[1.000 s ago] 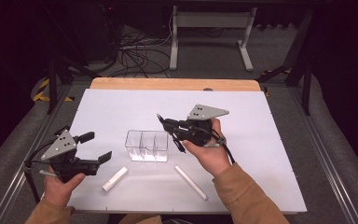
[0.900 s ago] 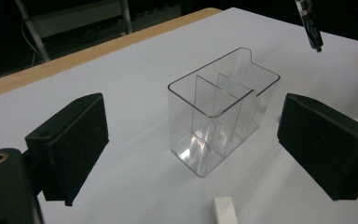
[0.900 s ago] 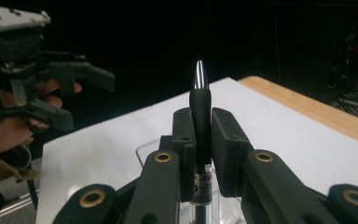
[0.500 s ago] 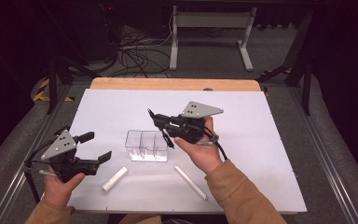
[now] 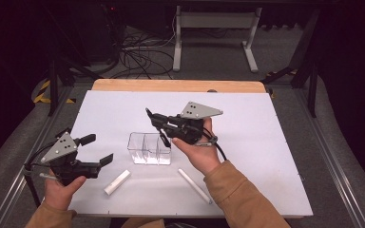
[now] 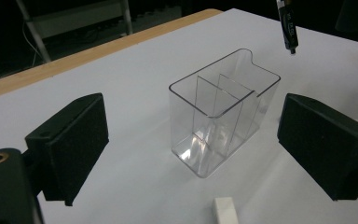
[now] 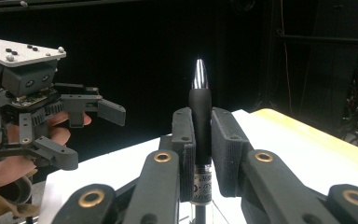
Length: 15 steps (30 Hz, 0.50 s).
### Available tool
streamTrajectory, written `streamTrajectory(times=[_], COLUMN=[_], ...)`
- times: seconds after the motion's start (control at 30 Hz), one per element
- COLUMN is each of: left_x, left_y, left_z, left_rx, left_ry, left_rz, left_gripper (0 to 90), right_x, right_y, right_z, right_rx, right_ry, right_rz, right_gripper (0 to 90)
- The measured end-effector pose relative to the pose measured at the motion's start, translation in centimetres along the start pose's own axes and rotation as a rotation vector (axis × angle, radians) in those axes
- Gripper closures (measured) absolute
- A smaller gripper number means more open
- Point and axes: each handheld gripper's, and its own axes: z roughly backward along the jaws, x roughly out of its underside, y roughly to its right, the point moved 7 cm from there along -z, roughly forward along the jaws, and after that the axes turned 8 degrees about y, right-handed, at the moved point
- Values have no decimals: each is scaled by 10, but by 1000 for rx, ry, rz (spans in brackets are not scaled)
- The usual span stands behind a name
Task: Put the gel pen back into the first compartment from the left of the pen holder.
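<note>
Right gripper pinches a black pen between its pads; in the right gripper view the pen stands upright, silver tip up, pads pressed on the barrel. In the high view the pen hangs just above the clear box, over its right end, lower end pointing down. Left gripper view catches that lower end at 1 o'clock from the box, above the rim and apart from it.

Left gripper hovers at 9 o'clock of the box, jaws spread, holding nothing, aimed at the box. Two white sticks lie on the table: a short one at 7 o'clock of the box, a long thin one at 5 o'clock.

Step in hand, as I judge it: drop the pen into a compartment. The box has two dividers, so three slots; the right slot looks nearest. To do it well: keep the pen vertical, centre it over one slot clear of the divider edges, lower until the end is below the rim, then release. Letting go too high risks a bounce off the rim. The box is light and clear, so a sideways nudge could tip or slide it; the left gripper could steady it if needed.
</note>
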Motion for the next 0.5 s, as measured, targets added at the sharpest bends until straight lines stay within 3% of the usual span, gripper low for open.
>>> streamTrajectory(times=[0.2,0.5], left_x=[1,0], left_y=[0,-1], left_z=[-1,1], left_rx=[3,1], left_ry=[-3,1], left_rz=[2,-2], left_gripper=[94,94], right_x=[0,0], right_y=[-2,-11], right_z=[-6,-28], right_rx=[-7,-24], right_ry=[7,9], right_rz=[8,40], right_gripper=[805,805])
